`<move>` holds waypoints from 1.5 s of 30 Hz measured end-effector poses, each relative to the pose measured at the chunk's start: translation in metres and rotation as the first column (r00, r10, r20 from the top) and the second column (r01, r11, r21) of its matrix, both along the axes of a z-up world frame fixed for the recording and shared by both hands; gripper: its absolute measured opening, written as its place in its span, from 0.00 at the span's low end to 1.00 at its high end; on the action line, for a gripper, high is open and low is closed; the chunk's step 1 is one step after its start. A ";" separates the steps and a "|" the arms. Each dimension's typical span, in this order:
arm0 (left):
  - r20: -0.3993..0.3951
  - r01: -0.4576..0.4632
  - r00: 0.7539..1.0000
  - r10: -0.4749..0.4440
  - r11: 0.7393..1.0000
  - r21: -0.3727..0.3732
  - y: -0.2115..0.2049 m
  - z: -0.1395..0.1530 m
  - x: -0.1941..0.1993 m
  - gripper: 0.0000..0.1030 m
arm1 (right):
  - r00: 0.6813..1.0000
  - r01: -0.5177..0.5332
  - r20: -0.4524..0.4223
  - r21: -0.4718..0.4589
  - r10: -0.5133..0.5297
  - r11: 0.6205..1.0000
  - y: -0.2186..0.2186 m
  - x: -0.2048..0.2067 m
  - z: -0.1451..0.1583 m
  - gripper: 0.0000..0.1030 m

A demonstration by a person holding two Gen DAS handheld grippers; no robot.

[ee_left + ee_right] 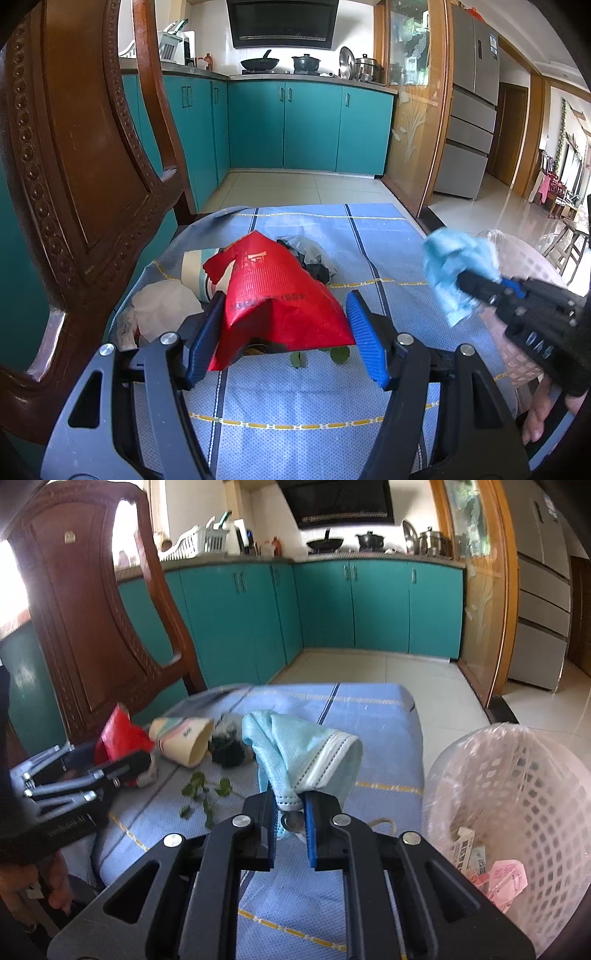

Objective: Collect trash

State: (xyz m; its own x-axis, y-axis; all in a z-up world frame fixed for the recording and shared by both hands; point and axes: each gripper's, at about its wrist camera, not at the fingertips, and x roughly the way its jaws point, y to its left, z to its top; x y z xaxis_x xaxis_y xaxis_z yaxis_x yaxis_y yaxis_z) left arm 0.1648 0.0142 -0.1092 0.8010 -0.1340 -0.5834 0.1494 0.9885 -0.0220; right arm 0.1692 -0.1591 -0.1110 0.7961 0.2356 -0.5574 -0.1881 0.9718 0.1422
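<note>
Both tools alike: left gripper and right gripper have black angular linkage arms with slotted cut-outs, round silver pivot screws behind the fingers, and ribbed blue pads on the inner faces. Pale lettering (too blurred to read) runs along each black body.

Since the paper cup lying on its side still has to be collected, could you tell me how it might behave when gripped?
The paper cup lies on its side on the blue cloth, so a nudge would probably roll it. Its thin open rim looks easy to crush, and it is likely very light.
</note>
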 end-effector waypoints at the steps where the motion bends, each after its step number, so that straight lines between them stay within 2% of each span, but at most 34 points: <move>1: 0.000 0.001 1.000 -0.001 1.000 0.001 -0.001 -0.001 0.000 0.65 | 1.000 0.007 0.009 0.011 -0.007 1.000 -0.003 -0.001 0.002 0.13; 14: -0.002 0.017 1.000 -0.017 1.000 0.021 -0.006 -0.006 0.000 0.65 | 0.999 0.037 0.002 0.037 -0.037 0.999 -0.011 0.002 0.003 0.13; 23: -0.007 0.018 1.000 -0.018 1.000 0.023 -0.005 -0.008 0.000 0.65 | 0.997 0.068 0.029 0.068 -0.070 0.995 -0.022 -0.003 0.007 0.13; 27: -0.003 0.019 1.000 -0.019 1.000 0.025 -0.005 -0.011 -0.003 0.65 | 0.990 0.099 0.095 0.090 -0.107 0.991 -0.037 -0.014 0.018 0.13; 32: 0.032 0.063 0.998 -0.063 0.998 -0.016 -0.004 -0.012 -0.011 0.65 | 0.962 0.187 0.175 0.145 -0.211 0.972 -0.082 -0.041 0.037 0.13; 35: 0.050 0.130 0.991 -0.126 0.988 -0.080 -0.014 -0.006 -0.014 0.65 | 0.950 0.269 0.117 0.162 -0.289 0.949 -0.116 -0.047 0.031 0.13; 37: 0.056 0.178 0.983 -0.172 0.975 -0.132 -0.028 -0.001 -0.015 0.65 | 0.947 0.317 -0.009 0.159 -0.320 0.935 -0.141 -0.040 0.017 0.13; 40: 0.036 0.258 0.966 -0.256 0.941 -0.220 -0.058 0.003 -0.010 0.65 | 0.925 0.366 -0.171 0.159 -0.339 0.917 -0.167 -0.032 -0.009 0.13; 42: 0.029 0.321 0.945 -0.326 0.908 -0.268 -0.087 0.006 -0.006 0.65 | 0.914 0.378 -0.229 0.187 -0.334 0.907 -0.181 -0.032 -0.018 0.14; 44: 0.027 0.365 0.927 -0.373 0.887 -0.282 -0.110 0.008 -0.005 0.65 | 0.894 0.423 -0.256 0.214 -0.367 0.881 -0.194 -0.038 -0.022 0.28; 45: 0.026 0.399 0.912 -0.410 0.871 -0.286 -0.128 0.009 -0.005 0.65 | 0.881 0.458 -0.253 0.238 -0.400 0.857 -0.203 -0.044 -0.021 0.41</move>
State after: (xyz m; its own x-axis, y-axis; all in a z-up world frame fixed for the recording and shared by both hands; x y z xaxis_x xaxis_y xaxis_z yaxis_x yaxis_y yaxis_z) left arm 0.1602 -0.1141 -0.0998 0.6218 -0.6028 -0.5000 0.5289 0.7940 -0.2996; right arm 0.1249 -0.3618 -0.1325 0.7414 0.0649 -0.6679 0.2963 0.8614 0.4126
